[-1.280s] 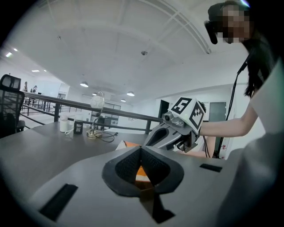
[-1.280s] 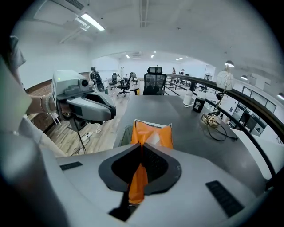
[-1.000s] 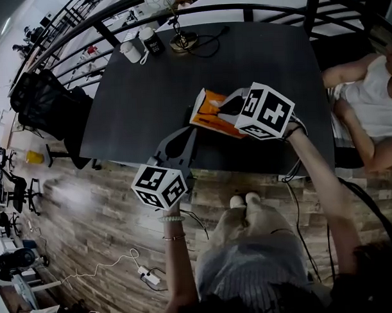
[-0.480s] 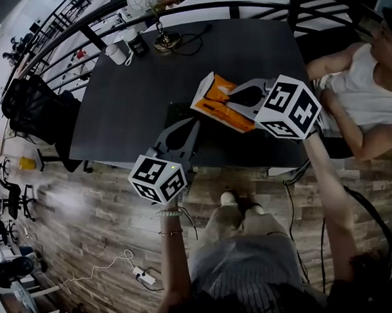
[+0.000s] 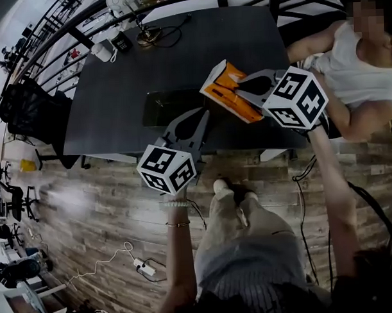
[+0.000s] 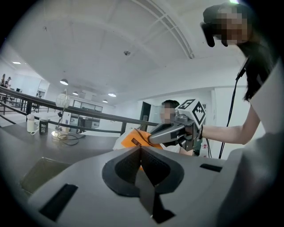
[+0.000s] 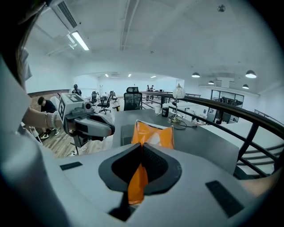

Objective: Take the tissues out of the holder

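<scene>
Head view: noted right tool (image 5: 237, 92) clamped on an orange tissue pack (image 5: 227, 87), held in the air above the dark counter (image 5: 135, 65) and apart from a flat dark tray (image 5: 165, 107), taken to be the holder. Noted left tool (image 5: 203, 115) near the pack, not touching it. Left gripper view: found its jaws pressed together with nothing between; pack seen beyond them, gripped by the other tool. Right gripper view: confirmed orange wrapper pinched between the jaws, a strip running down through them. Judged step in hand: removal, with the pack apparently already out of the tray. Next move calls for a steady carry to a bare part of the counter and a gentle release.
</scene>
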Demonstrator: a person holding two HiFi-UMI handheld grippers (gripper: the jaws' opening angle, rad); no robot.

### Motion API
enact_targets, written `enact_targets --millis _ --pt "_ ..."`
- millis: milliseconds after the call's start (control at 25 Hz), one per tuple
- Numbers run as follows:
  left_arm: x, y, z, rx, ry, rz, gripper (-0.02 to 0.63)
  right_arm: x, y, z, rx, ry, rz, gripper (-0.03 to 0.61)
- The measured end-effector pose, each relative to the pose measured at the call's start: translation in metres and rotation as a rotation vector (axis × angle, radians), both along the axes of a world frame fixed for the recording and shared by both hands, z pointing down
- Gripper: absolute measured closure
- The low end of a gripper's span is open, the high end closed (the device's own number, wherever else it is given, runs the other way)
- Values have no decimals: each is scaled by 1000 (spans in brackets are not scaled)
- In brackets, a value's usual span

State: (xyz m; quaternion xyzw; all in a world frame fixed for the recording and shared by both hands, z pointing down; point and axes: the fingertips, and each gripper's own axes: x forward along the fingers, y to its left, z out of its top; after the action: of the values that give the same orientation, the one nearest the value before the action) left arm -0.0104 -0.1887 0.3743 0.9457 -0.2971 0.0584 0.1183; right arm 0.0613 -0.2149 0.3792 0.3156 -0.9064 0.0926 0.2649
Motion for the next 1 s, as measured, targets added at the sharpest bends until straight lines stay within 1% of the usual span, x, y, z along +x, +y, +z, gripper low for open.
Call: enact_targets --millis 280,400,600,680,880,1000 --pt "28 12 18 -41 -9 25 606 28 14 30 -42 34 23 555" --pt "38 17 30 -73 -8 44 606 34 17 46 -63 61 19 555" --pt "48 29 51 -125 -14 68 606 45 24 71 -103 69 34 555" --pt "49 33 63 -150 -21 69 606 48 28 83 -120 61 42 555" --pt "47 40 87 -205 -36 66 606 45 34 109 -162 -7 63 555" --pt "45 38 91 -222 -28 53 606 39 31 113 -161 16 50 555"
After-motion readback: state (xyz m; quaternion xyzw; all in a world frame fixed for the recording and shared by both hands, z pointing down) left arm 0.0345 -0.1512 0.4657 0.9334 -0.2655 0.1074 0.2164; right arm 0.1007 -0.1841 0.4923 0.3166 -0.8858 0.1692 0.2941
